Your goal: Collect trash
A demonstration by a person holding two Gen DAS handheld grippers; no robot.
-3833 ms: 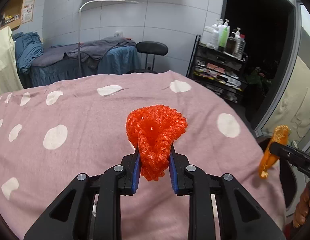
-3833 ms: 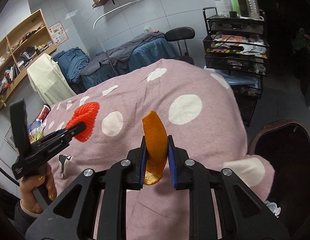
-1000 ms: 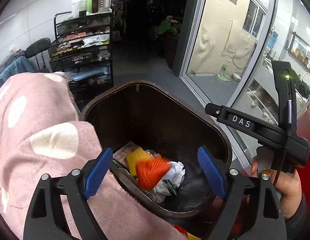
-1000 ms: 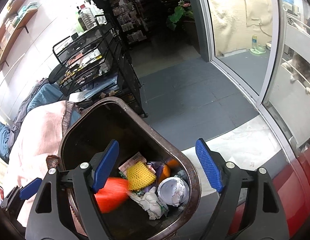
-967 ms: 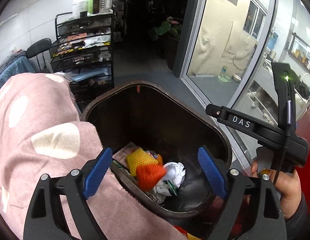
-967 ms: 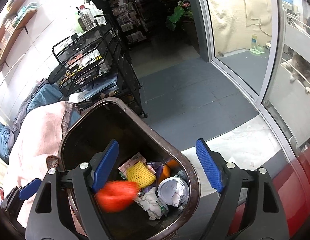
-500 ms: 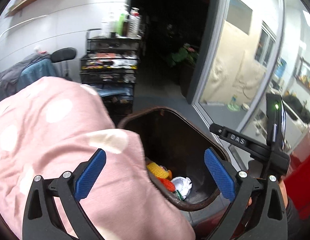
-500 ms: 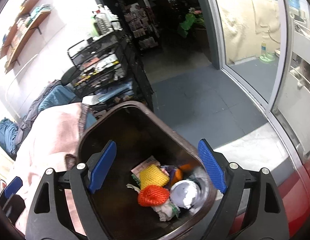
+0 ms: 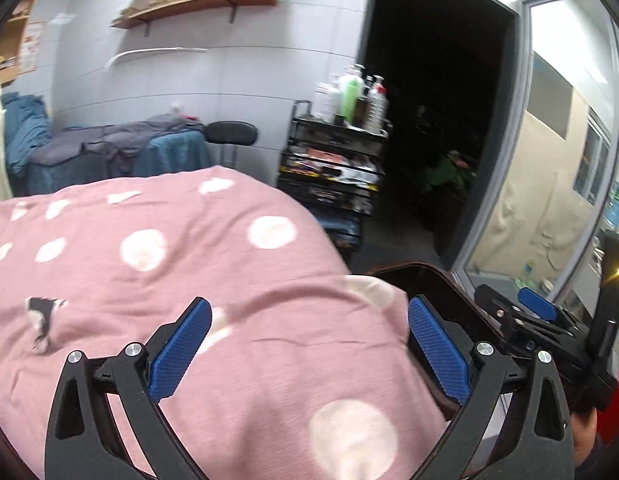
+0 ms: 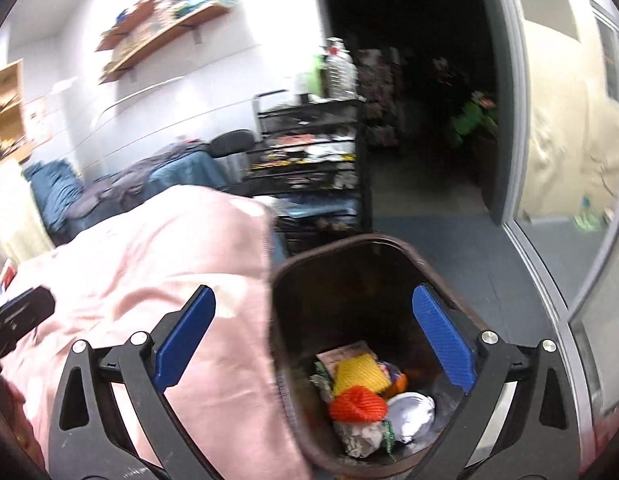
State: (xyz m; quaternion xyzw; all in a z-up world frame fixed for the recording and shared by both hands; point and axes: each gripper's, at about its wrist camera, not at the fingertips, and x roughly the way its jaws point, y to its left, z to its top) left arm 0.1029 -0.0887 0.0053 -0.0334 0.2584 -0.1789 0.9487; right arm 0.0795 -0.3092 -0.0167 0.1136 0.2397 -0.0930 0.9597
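Note:
A dark brown trash bin [image 10: 349,252] stands beside the pink dotted blanket [image 10: 149,264]. In it lie the red foam net [image 10: 359,402], a yellow foam net [image 10: 359,374], an orange peel [image 10: 397,384], crumpled white paper [image 10: 411,412] and other scraps. My right gripper [image 10: 313,340] is open and empty above the bin's left rim. My left gripper [image 9: 307,346] is open and empty over the blanket [image 9: 169,264]. The bin's rim [image 9: 441,280] shows at the right in the left wrist view, with my right gripper [image 9: 537,312] beyond it.
A black wire rack [image 9: 333,168] with bottles stands behind the bin. A black stool [image 9: 229,136] and a covered bed [image 9: 109,148] are further back. A dark doorway [image 9: 437,120] and glass door [image 9: 569,160] are on the right. A small black patch [image 9: 41,316] marks the blanket.
Both grippers let go of their trash, and the red net fell into the bin. Both grippers have since swung left and up, the left one from the bin back over the blanket.

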